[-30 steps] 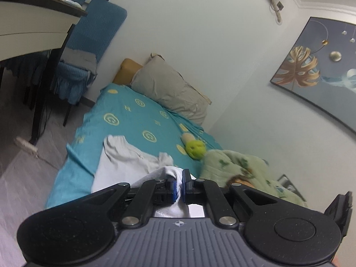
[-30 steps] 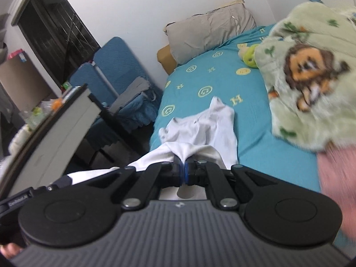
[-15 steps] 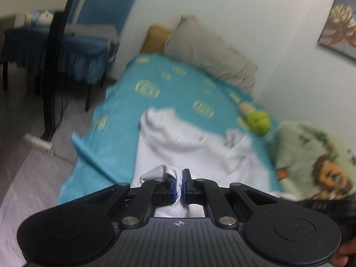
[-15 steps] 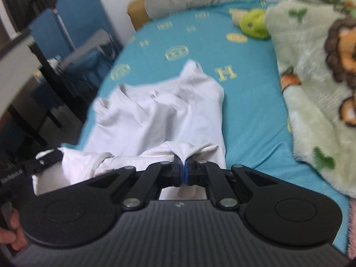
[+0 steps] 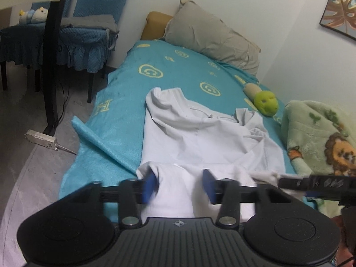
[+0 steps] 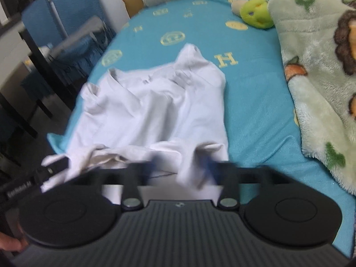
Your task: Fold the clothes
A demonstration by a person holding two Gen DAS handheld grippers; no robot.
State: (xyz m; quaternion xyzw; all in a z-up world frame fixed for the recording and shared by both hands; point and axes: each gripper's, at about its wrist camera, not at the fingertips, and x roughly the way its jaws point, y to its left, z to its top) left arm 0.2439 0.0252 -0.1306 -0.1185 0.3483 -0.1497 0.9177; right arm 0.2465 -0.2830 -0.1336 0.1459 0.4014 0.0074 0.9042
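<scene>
White shirt (image 5: pixel 200 138) on bed (image 5: pixel 124 111), fingers (image 5: pixel 148 187) apparently released

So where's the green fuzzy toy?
The green toy lies on the teal bed, between the white shirt and the lion blanket.

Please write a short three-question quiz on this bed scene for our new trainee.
1. True or false: the left gripper is clamped shut on the white cotton shirt.
2. What lies directly beside the round green plush toy? A) grey pillow B) pale green lion-print fleece blanket C) blue chair
3. What colour is the patterned bedsheet?

Key: 1 false: both grippers' fingers have just been opening, shirt fabric loose between them. 2 B. 3 Turquoise.
</scene>
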